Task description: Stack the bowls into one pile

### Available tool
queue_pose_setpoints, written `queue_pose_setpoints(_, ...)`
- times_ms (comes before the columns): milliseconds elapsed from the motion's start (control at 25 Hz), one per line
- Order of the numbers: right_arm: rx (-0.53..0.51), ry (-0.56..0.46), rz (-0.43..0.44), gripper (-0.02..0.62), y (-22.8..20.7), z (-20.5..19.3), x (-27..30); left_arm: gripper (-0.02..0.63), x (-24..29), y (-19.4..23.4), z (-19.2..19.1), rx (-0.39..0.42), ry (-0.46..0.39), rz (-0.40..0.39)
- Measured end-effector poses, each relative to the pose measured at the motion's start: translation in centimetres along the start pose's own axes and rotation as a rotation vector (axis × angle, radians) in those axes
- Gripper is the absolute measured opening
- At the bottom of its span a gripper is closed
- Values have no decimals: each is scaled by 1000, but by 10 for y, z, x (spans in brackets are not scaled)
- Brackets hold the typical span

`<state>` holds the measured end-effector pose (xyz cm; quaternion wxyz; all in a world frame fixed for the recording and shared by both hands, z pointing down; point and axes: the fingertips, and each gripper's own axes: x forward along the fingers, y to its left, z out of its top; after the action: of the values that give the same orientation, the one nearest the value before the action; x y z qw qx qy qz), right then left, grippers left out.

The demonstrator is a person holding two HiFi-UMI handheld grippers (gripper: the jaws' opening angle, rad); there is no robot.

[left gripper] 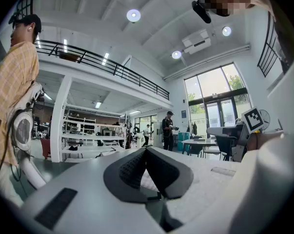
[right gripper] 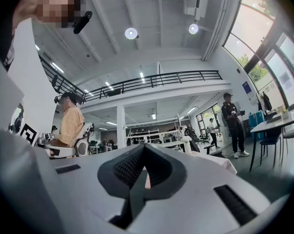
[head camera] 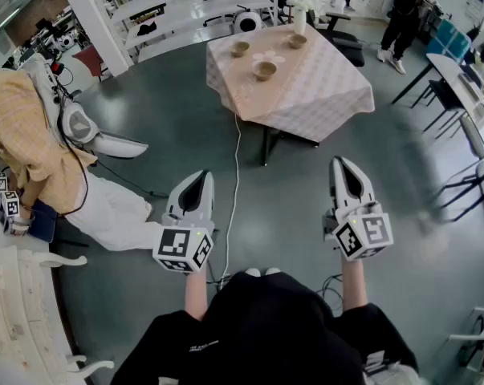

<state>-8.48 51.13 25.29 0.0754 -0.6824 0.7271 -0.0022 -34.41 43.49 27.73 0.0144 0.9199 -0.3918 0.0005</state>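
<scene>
Three brown bowls stand apart on a table with a pale checked cloth [head camera: 322, 95] far ahead: one at the back left [head camera: 240, 48], one at the back right [head camera: 297, 41], one nearer the front [head camera: 265, 70]. My left gripper [head camera: 200, 176] and right gripper [head camera: 343, 164] are held level over the grey floor, well short of the table. Both are shut with nothing between the jaws. In the left gripper view the left gripper [left gripper: 146, 149] has its tips together, and in the right gripper view so does the right gripper [right gripper: 143, 145]. The bowls are hidden in both gripper views.
A white vase [head camera: 299, 16] stands at the table's far edge. A person in a yellow shirt [head camera: 25, 135] stands at the left. A white cable [head camera: 235, 183] runs across the floor to the table. White shelves [head camera: 193, 6] stand behind, chairs and desks [head camera: 458, 95] at the right.
</scene>
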Motion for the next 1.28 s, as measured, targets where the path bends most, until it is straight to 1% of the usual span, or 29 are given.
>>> queue_pose_setpoints(320, 51, -15, -13, -9, -19, -7, -1, -3, 13, -7, -4, -24, 12, -16)
queue_pose_setpoints(600, 51, -18, 27, -9, -44, -3, 14, -3, 42, -19, -7, -40, 16, 5)
queue_pose_setpoints(760, 88, -17, 32, -9, -57, -12, 22, -3, 53, -25, -4, -31, 4, 13)
queue_pose_setpoints(880, 108, -25, 38, -9, -60, -17, 35, -3, 64, -17, -8, -36, 16, 25)
queue_pose_setpoints(1040, 124, -16, 43, -9, -66, -22, 54, -3, 85, -7, -10, -48, 25, 19)
queue_pose_setpoints(1200, 130, -6, 20, -9, -71, -33, 86, -3, 116, 6, -23, -75, 36, -7)
queue_pose_setpoints(1280, 111, -2, 22, -9, -73, -35, 108, -3, 137, 14, -25, -84, 36, -22)
